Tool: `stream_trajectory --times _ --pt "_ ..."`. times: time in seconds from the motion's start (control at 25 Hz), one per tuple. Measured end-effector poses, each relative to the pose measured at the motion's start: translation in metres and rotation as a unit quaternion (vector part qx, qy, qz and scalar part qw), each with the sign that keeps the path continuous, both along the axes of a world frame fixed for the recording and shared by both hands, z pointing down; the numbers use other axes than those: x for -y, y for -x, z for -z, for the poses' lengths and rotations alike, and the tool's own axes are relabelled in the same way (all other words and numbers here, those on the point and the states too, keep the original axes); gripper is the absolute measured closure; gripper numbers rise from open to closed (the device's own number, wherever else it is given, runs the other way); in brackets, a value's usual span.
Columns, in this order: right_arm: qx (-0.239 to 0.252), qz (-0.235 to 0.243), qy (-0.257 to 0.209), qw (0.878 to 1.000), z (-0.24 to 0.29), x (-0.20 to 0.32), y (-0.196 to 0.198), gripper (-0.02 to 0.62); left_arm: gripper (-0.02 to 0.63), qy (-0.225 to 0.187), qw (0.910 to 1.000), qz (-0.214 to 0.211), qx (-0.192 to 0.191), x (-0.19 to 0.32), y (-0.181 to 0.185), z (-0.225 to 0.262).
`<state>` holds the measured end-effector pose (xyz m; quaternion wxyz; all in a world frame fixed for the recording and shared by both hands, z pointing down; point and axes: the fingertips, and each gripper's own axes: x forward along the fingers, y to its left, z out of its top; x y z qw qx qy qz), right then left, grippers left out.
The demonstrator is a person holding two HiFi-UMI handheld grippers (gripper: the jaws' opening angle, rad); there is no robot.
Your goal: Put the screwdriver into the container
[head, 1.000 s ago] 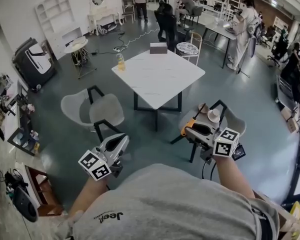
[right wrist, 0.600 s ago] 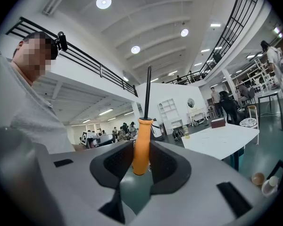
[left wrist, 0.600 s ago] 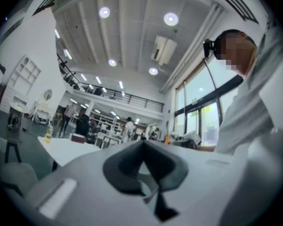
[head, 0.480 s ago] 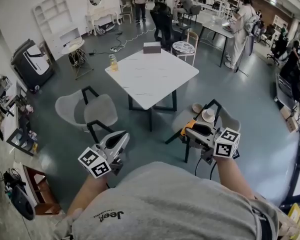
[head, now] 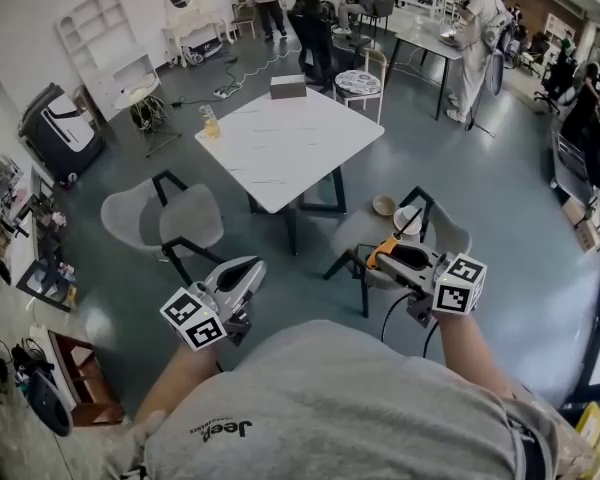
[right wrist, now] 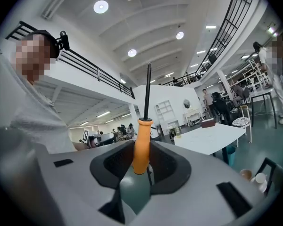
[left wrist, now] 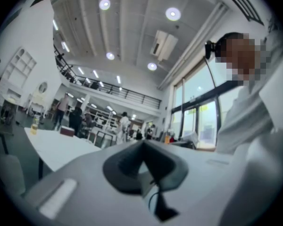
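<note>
My right gripper (head: 382,255) (right wrist: 141,160) is shut on the orange handle of a screwdriver (right wrist: 141,145). Its dark shaft points up and away past the jaws; in the head view only the orange handle (head: 381,249) shows at the gripper's tip. A dark box-like container (head: 288,86) (right wrist: 208,122) sits on the far edge of a white square table (head: 292,146), well ahead of both grippers. My left gripper (head: 244,271) (left wrist: 144,160) is held at waist height on the left, jaws together with nothing between them.
A yellowish bottle (head: 211,123) stands on the table's left corner. One grey chair (head: 160,218) stands ahead on the left. Another chair (head: 435,230), carrying two small bowls (head: 384,205), is just ahead of the right gripper. People stand and sit at the back of the room.
The head view has shifted: table, chairs and bowls have slid left and up in the picture. Both grippers keep their pose, and the screwdriver stays in the right one.
</note>
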<state>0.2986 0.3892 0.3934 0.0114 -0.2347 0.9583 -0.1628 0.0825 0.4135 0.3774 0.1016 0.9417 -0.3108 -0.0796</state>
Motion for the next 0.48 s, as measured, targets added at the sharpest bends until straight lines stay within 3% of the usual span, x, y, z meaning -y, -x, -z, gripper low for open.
stream_trajectory --times 0.48 --pt "0.013 -0.018 0.013 1.000 -0.009 0.009 -0.028 0.489 0.603 0.008 0.9997 -0.019 0.009 0.024 -0.025 -0.002"
